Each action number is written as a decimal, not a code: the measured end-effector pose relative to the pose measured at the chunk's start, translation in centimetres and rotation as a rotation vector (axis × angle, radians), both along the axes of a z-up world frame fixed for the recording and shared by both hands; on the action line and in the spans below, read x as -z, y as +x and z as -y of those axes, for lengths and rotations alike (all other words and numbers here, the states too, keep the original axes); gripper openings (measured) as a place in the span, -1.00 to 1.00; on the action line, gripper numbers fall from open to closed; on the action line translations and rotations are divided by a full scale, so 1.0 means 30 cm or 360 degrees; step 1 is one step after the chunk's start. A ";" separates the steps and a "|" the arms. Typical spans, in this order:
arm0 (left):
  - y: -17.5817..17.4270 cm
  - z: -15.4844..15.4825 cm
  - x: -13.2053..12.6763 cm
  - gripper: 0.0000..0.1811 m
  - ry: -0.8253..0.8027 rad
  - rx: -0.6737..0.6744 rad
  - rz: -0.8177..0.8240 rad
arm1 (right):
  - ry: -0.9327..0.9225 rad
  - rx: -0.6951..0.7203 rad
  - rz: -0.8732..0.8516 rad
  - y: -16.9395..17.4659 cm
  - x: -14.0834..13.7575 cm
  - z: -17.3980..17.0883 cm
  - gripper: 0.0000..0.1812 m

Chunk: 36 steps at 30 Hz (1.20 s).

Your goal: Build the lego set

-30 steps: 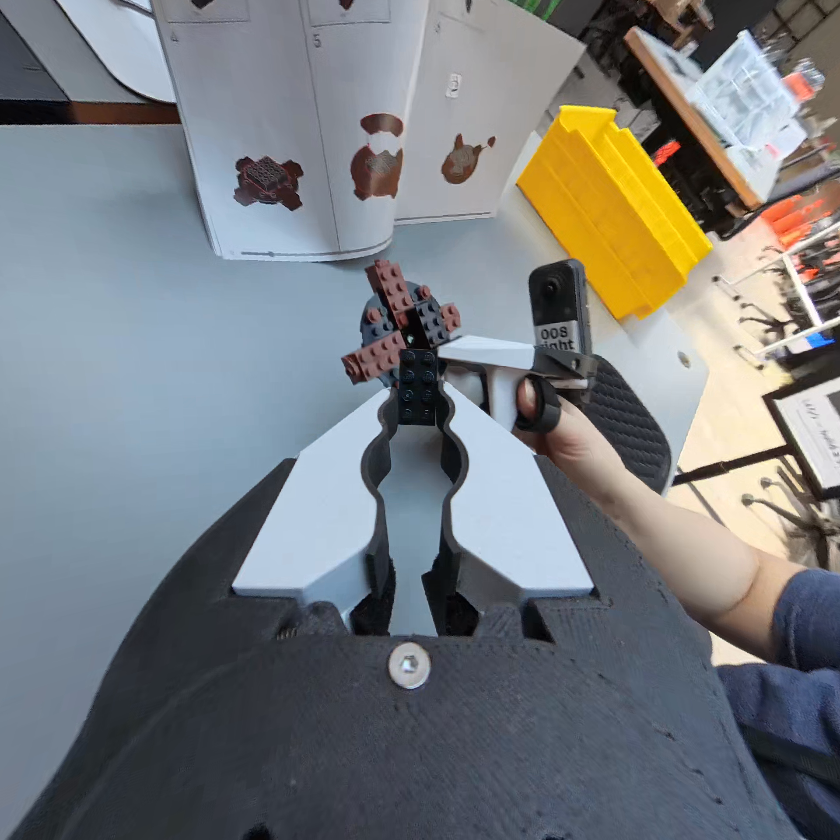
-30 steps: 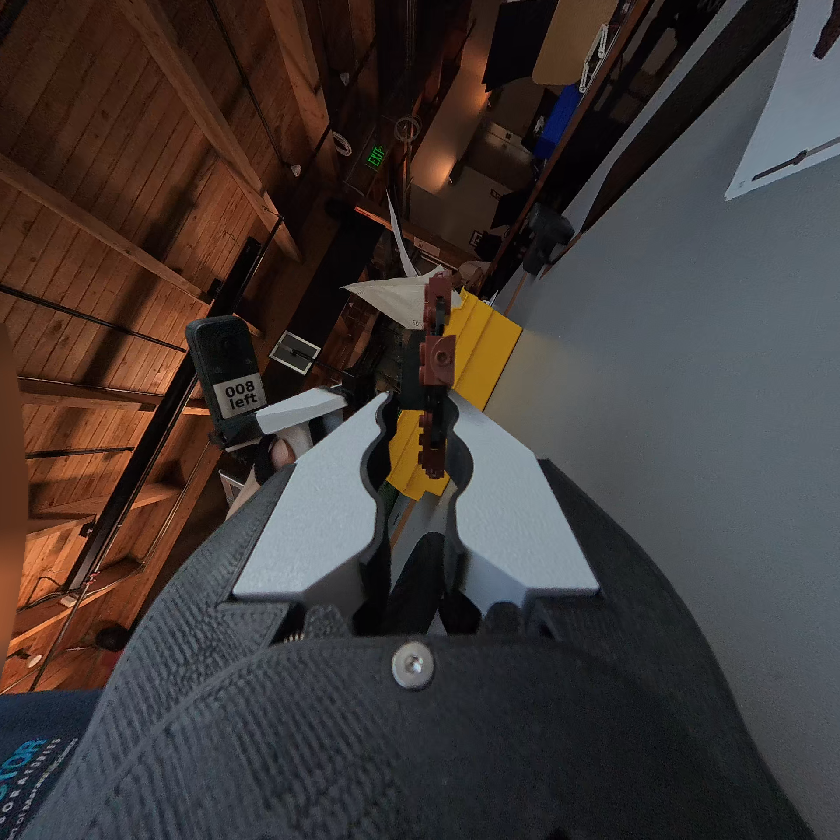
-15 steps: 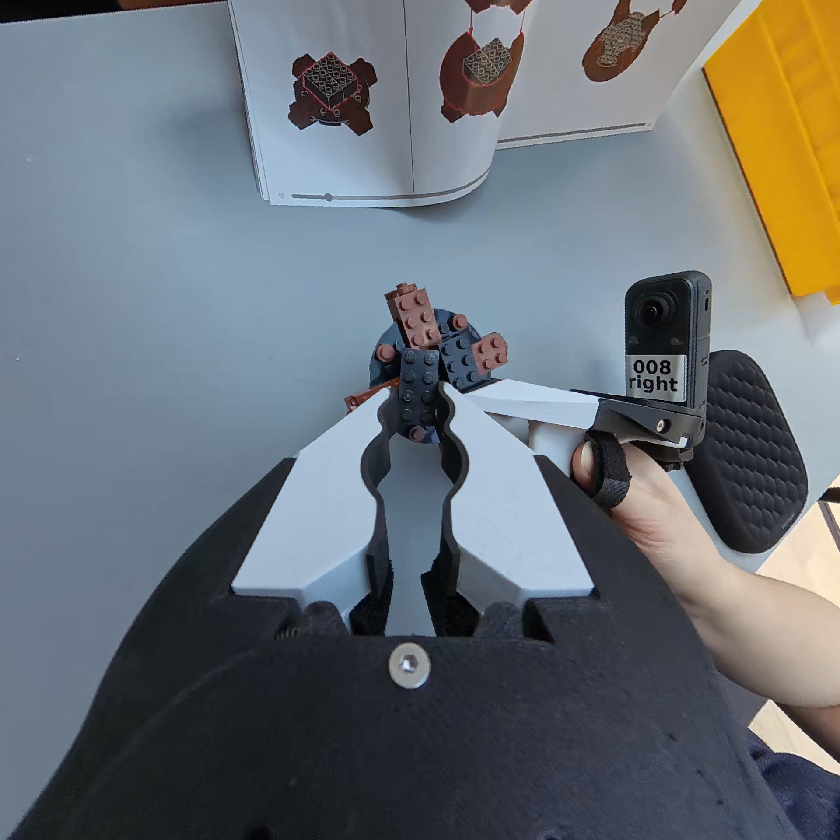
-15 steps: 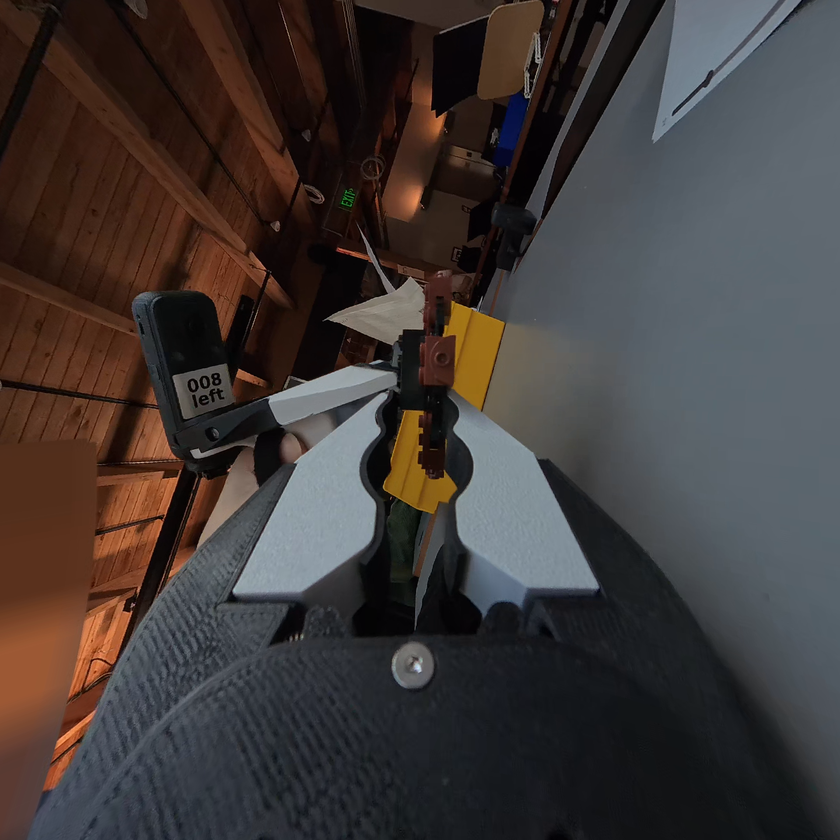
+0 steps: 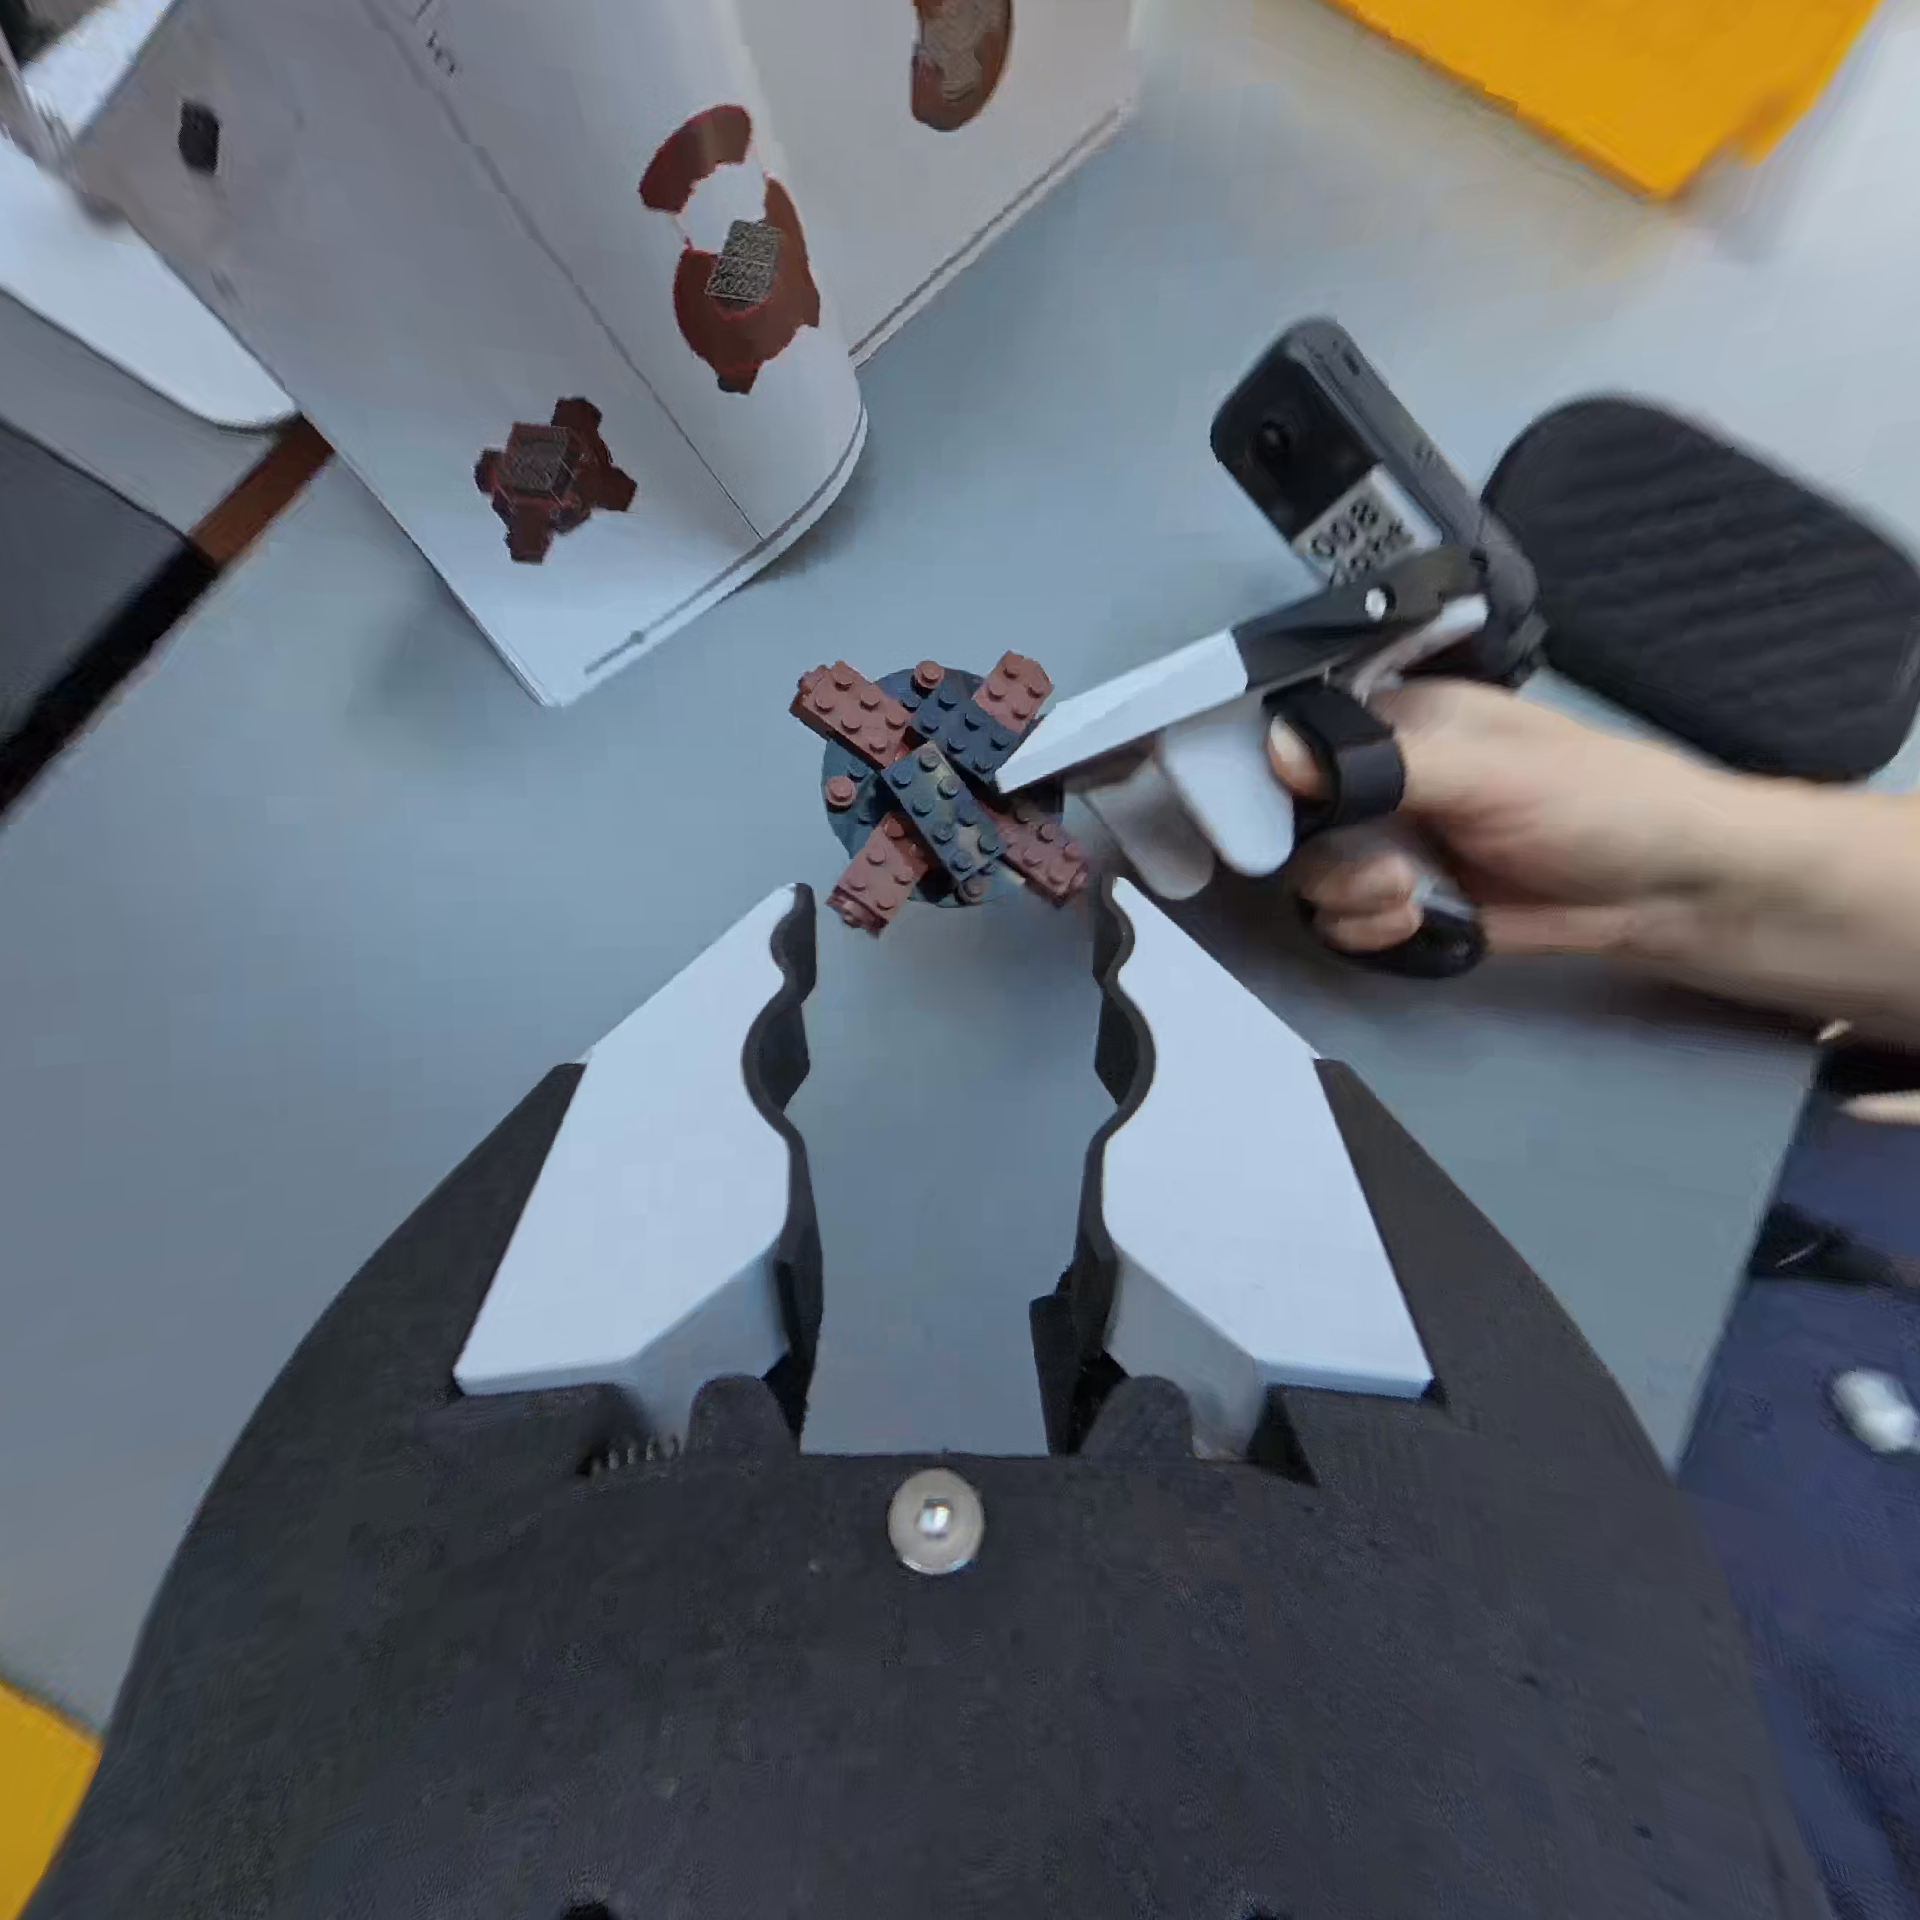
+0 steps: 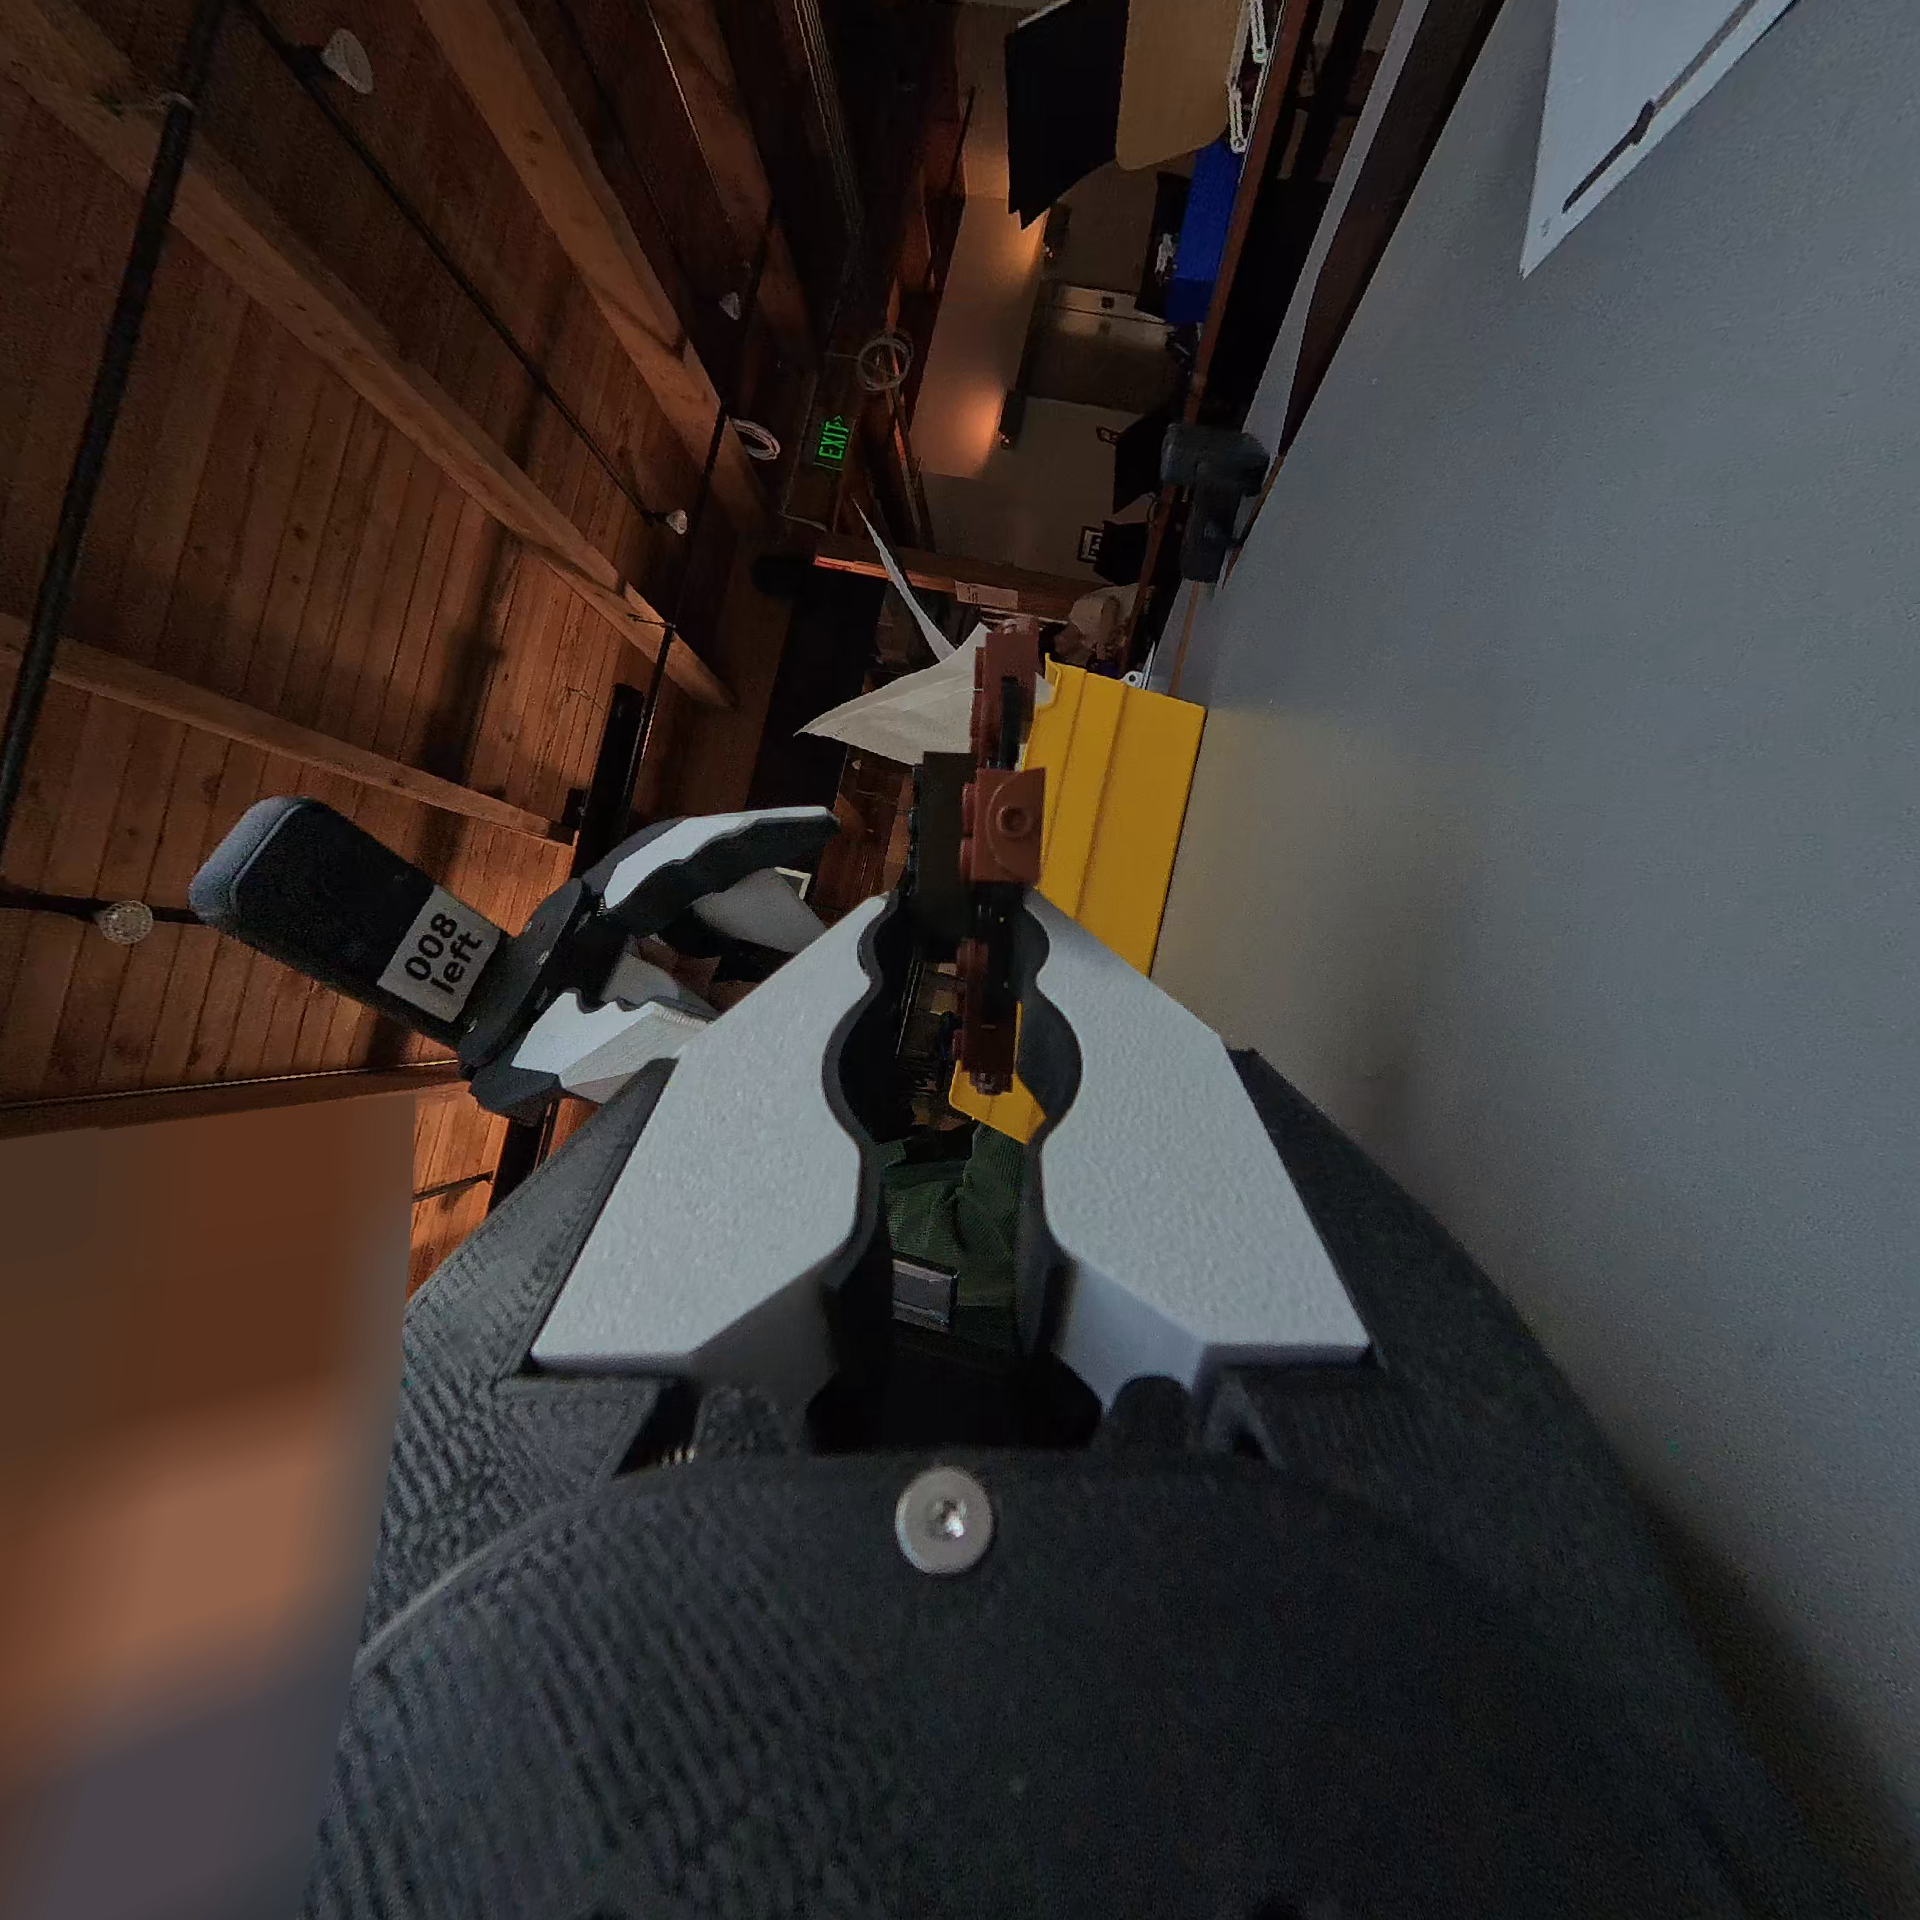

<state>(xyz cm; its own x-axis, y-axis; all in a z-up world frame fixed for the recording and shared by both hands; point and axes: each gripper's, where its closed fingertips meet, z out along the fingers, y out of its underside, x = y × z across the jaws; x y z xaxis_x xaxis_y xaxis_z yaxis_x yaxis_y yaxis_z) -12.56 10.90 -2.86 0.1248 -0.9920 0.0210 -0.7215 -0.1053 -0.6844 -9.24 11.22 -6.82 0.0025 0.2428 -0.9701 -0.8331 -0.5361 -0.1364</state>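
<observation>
Grey fingers of my left gripper (image 5: 951, 904) stand wide apart and empty, their tips just short of the lego model (image 5: 940, 795), which hangs above the grey table (image 5: 364, 883) rather than resting on it. My right gripper (image 6: 951, 914) is clamped narrow on that model, pinching it edge-on at one side, so in the right wrist view I see only a thin stack of reddish-brown and dark plates between the jaws. From the left wrist view the model reads as a dark round base with brown plates crossing in an X and a dark blue plate (image 5: 940, 810) laid over the middle. I judge the step in hand to be seating that top plate, though motion blur leaves me unsure whether its studs are fully pressed home. To do it well I should keep my right grip firm and level, bring my left fingers over the plate, and squeeze straight through the stack against the base, not at an angle that would twist the brown arms off. The open instruction booklet (image 5: 540, 312) lies just beyond the model, with a yellow bin (image 5: 1621, 73) farther off at the table's far side.
</observation>
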 end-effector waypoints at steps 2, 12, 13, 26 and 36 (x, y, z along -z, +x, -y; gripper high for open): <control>-0.030 -0.018 0.006 -0.33 0.0436 0.0353 -0.0173 | -0.0008 -0.0068 -0.0031 -0.015 -0.003 0.003 -0.82; 0.023 0.021 0.057 -0.44 0.0467 0.0920 -0.0243 | 0.0018 -0.0206 0.0125 -0.066 -0.004 0.015 -0.82; 0.026 0.021 0.063 -0.46 0.0458 0.0936 -0.0250 | 0.0014 -0.0200 0.0133 -0.064 -0.001 0.014 -0.82; 0.040 0.022 0.126 -0.65 0.0369 0.0820 -0.0291 | 0.0052 -0.0169 0.0088 -0.058 -0.022 0.015 -0.82; 0.052 0.018 0.125 -0.65 0.0361 0.0699 -0.0263 | 0.0063 -0.0125 0.0102 -0.049 -0.023 0.013 -0.82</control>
